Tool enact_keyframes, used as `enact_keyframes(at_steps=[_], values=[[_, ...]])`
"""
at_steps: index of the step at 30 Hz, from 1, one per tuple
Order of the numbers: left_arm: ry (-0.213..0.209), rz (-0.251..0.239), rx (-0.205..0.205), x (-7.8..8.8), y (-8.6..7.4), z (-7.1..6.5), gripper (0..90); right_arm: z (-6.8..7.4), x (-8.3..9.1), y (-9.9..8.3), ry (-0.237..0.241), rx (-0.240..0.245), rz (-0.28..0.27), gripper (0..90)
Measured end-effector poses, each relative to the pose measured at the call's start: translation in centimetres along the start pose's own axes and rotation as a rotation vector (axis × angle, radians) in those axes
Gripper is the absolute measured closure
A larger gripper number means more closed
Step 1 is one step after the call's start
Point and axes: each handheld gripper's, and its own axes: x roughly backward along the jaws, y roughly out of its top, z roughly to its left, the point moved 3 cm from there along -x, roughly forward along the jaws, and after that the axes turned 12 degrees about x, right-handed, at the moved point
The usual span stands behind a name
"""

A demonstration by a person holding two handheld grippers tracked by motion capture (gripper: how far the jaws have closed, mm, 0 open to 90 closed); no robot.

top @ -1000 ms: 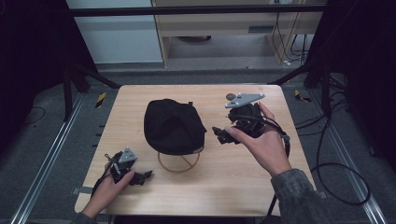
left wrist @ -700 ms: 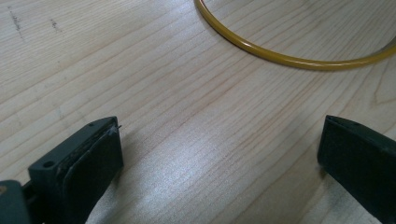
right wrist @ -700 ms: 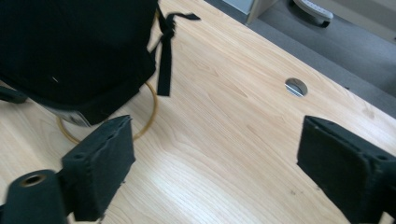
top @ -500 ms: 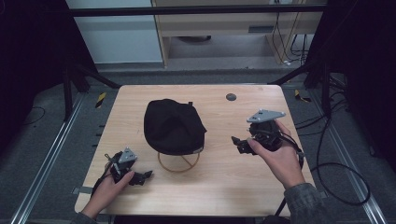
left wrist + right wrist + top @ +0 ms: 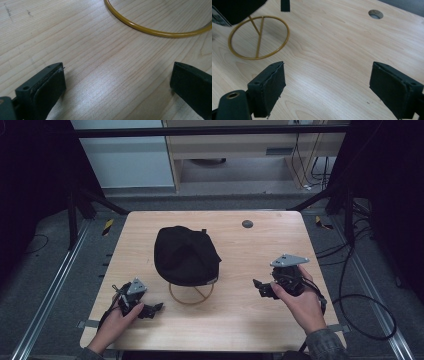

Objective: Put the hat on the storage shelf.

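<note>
The black fabric cap [image 5: 186,255] sits right in the middle of the high view, perched on a thin yellow wire ring stand [image 5: 191,294] whose hoop peeks out from under its lower edge, and both rest on the pale wooden tabletop [image 5: 235,320]. Down in the lower left of that view, the left gripper [image 5: 156,308] lies low over the wood in the person's left hand [image 5: 116,324], grey 3-cornered plate on top, its tip aimed toward the ring and stopping just short of it. Over to its own camera: the 2 black fingers [image 5: 47,87] stand far apart at the bottom corners, bare wood grain between them, nothing grasped, and the yellow hoop curves across the upper right of the frame, near but untouched. Now the right side: in the lower right of the high view the right hand [image 5: 300,302] carries the right gripper [image 5: 259,287] close over the tabletop, its tip pointed left toward the cap, well apart from it. Its jaws have just been closing a touch, yet in the right gripper view the 2 black fingers [image 5: 270,86] gape wide, released, with only bare wood between them. In that same view the ring stand fills the upper left, its spokes meeting under the dark cap at the top edge, a short black strap [image 5: 285,5] hanging beside it. A small round dark hole [image 5: 247,224] marks the tabletop toward the upper right of the high view.
</note>
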Motion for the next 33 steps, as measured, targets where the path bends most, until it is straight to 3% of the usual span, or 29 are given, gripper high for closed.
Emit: enact_keyframes(at_steps=[13,21,27,33], values=[[0.000,0.000,0.000,0.0,0.0,0.0,0.0,1.6,-3.7,-4.6,0.032,-0.046,0.024,16.6],[0.002,0.001,0.000,0.0,0.0,0.0,0.0,2.5,-6.5,-5.6,0.059,-0.061,0.064,16.6],[0.000,0.000,0.000,0.0,0.0,0.0,0.0,2.3,-8.1,-6.2,0.047,-0.101,0.068,16.4],[0.000,0.001,0.000,0.0,0.0,0.0,0.0,1.0,-9.3,-6.4,-0.002,-0.172,0.039,15.3]])
